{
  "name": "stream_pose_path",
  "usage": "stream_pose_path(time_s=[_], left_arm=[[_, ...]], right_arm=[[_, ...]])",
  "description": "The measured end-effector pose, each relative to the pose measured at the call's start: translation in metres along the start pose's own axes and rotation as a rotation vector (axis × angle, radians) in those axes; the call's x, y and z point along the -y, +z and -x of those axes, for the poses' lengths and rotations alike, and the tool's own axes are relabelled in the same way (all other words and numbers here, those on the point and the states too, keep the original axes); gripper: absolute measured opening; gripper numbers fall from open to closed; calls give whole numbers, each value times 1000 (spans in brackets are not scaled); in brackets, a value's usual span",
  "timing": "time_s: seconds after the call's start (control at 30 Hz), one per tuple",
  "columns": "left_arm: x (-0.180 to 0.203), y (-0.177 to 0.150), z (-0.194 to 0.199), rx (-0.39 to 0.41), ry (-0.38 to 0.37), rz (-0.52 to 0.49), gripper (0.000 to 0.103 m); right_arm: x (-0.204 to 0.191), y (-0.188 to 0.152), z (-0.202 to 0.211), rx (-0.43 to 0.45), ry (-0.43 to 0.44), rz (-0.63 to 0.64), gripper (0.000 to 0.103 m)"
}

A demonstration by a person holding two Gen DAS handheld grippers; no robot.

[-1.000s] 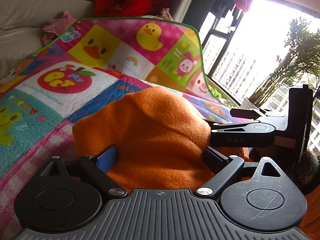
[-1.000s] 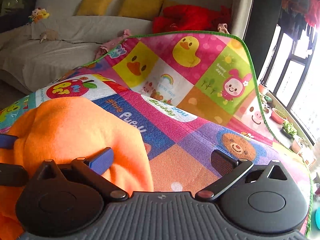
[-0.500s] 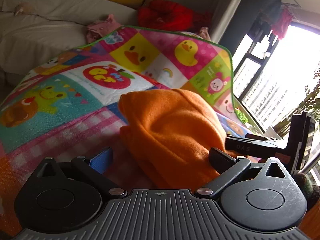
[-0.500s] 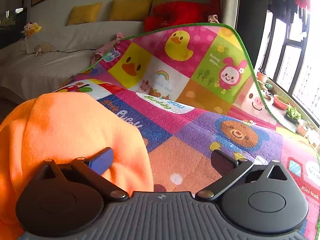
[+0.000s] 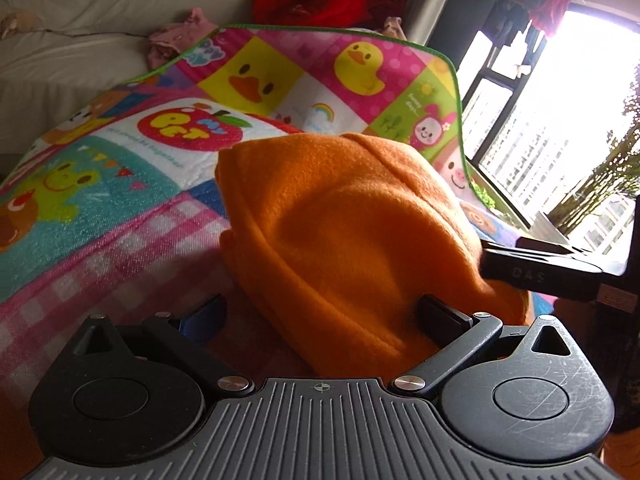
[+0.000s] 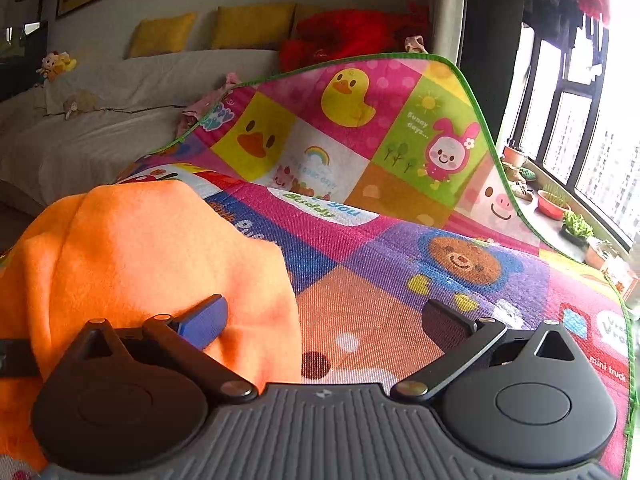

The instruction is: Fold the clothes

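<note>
A folded orange fleece garment lies in a heap on a colourful cartoon play mat. My left gripper is open, its fingers wide apart at the garment's near edge, holding nothing. The garment also shows in the right wrist view, at the left. My right gripper is open and empty over the mat, with its blue left finger in front of the garment's right edge. The right gripper's black body shows at the right of the left wrist view.
A white sofa with yellow cushions stands behind the mat. A red garment and pink clothes lie on it. Windows and potted plants are at the right. The mat's far edge stands raised.
Both grippers have pulled back from the orange garment; the left one earlier had its fingers around the cloth and now stands off its near edge. The garment lies settled on the mat.
</note>
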State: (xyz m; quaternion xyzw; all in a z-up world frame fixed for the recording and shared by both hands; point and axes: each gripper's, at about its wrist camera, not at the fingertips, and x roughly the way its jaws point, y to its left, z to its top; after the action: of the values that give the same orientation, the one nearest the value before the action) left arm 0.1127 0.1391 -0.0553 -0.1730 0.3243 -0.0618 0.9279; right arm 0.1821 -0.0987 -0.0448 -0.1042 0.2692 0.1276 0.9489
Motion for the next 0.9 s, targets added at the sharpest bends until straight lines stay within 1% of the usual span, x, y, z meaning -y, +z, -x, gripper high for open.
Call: stream_pose_path(time_s=[0.07, 0.13, 0.27, 0.4, 0.43, 0.5, 0.57, 0.67, 0.7, 0.77, 0.83, 0.9], left_arm=[[-2, 3, -1, 7, 17, -8, 103], [-4, 5, -1, 8, 24, -14, 103], [-7, 6, -2, 10, 27, -13, 103], [-8, 4, -1, -1, 25, -19, 103], [-8, 3, 0, -5, 20, -22, 103], [-7, 3, 4, -10, -3, -19, 103], [-5, 6, 11, 8, -40, -13, 103], [3, 13, 16, 54, -70, -36, 103], [6, 15, 15, 58, -63, -51, 103], [10, 16, 11, 46, -24, -80, 103], [10, 13, 5, 27, 10, -109, 103], [8, 11, 4, 19, 11, -110, 103]], right_arm=[[-3, -4, 11, 11, -2, 10, 103], [-2, -7, 19, 9, 21, 21, 103], [6, -10, 28, -11, 70, 20, 103], [11, -16, 35, -12, 89, 15, 103], [11, -18, 37, -9, 93, 18, 103], [9, -23, 36, -5, 68, 46, 103], [7, -28, 35, -1, 43, 73, 103], [14, -27, 39, 7, 57, 53, 103], [16, -26, 41, 10, 61, 46, 103], [20, -25, 44, 15, 71, 33, 103], [23, -26, 56, 31, 163, -2, 103], [27, -27, 68, 47, 254, -37, 103]])
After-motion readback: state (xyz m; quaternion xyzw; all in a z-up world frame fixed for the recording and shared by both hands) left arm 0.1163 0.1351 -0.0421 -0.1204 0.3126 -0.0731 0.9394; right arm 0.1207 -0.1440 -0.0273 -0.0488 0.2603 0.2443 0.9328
